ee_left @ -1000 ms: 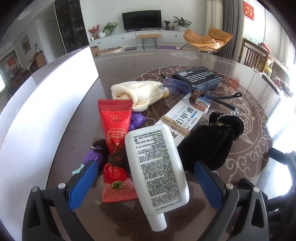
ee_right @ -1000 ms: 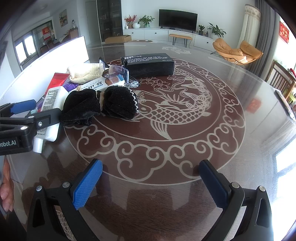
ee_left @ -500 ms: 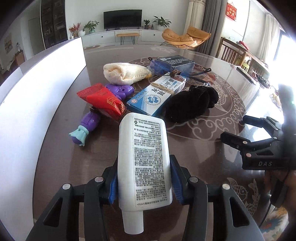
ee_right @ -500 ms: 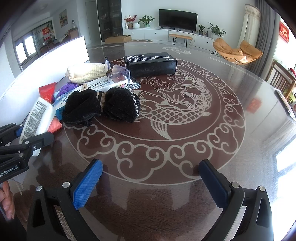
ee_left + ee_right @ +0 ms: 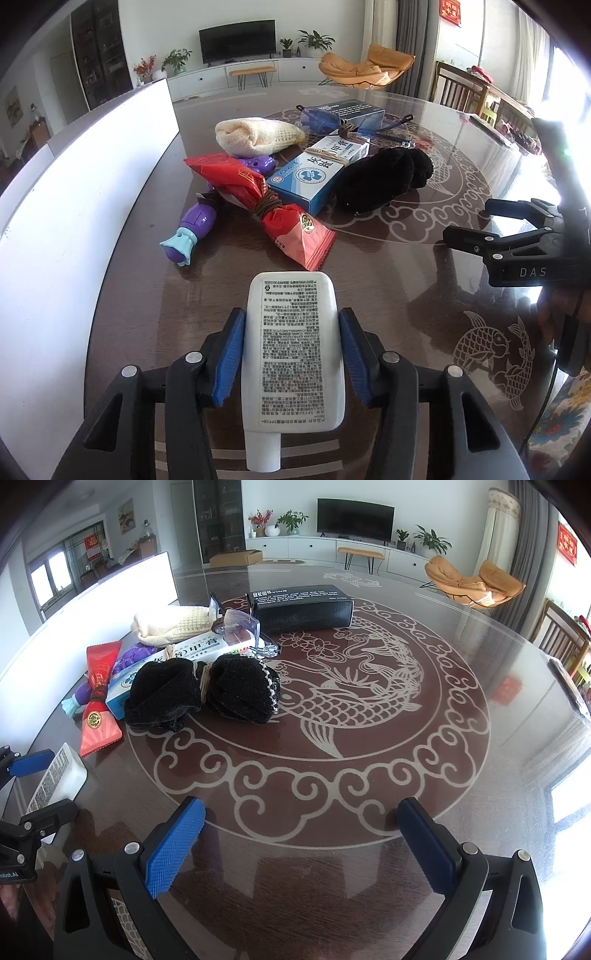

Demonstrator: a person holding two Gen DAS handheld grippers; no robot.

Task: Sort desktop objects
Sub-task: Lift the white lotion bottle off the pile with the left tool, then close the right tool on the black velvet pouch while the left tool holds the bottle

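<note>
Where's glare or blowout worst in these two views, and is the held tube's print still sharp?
Left wrist: the white panel is blown out, window glare at the right edge; white tube print sharp in the left gripper. Right wrist: window glare washes the table on the right; fisheye bends edges.

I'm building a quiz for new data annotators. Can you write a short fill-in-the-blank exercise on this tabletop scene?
1. The left gripper is shut on a ____ bottle with printed text.
2. The right gripper has its jaws ____ and holds nothing.
3. The red packet has a dark band tied around its ____.
4. The table pattern shows a large ____ ringed by scrolls.

Missing words: white; open; middle; fish
</note>
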